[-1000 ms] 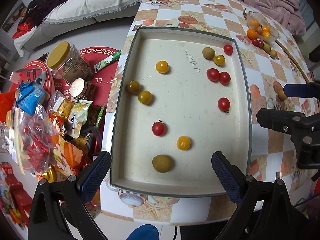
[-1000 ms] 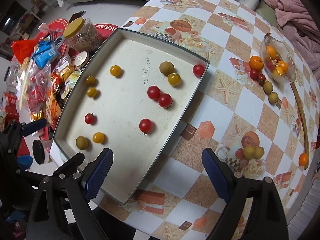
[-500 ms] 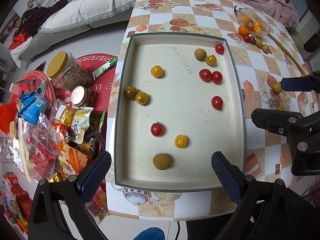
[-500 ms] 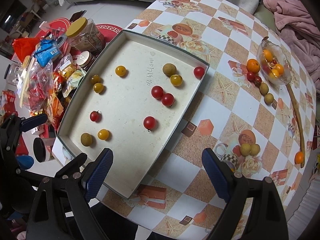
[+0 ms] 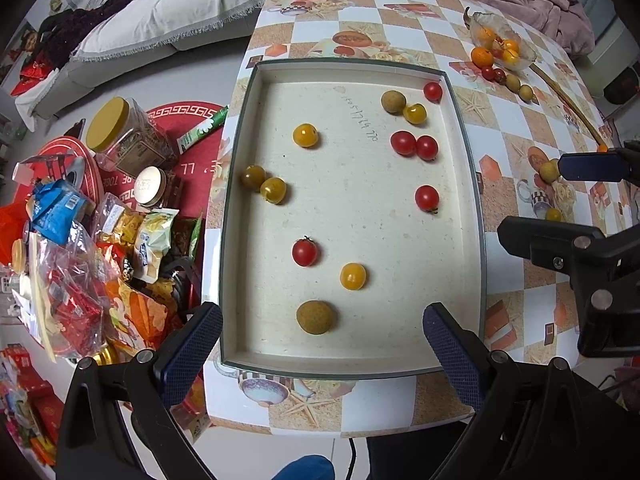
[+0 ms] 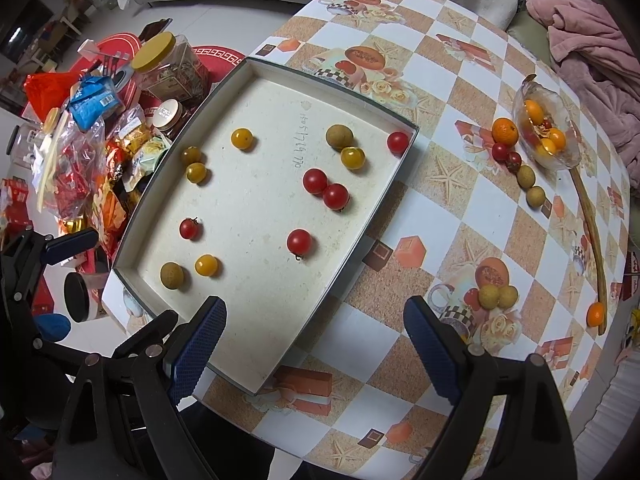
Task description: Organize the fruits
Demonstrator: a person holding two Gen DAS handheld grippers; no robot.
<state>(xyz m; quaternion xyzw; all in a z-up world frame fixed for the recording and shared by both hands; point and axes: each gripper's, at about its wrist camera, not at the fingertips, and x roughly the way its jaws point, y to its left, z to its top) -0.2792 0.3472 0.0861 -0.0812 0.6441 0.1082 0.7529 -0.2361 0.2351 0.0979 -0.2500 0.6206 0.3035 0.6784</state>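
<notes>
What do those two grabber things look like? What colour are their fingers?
Both grabbers match. The left gripper and the right gripper are black frames of angular linked bars joined by silver screws and rivets. Each has two flat fingertips covered in dark blue, bumpy grip pads. No cables, markings or sleeves show.

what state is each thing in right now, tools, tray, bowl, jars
left tool: open, empty, above the tray's near edge
right tool: open, empty, above the tray's near corner
tray: flat on the table, loose fruits scattered inside
glass bowl: upright, holds several orange fruits
big jar: yellow lid on
small jar: lid on
two red tomatoes: touching, mid-tray
</notes>
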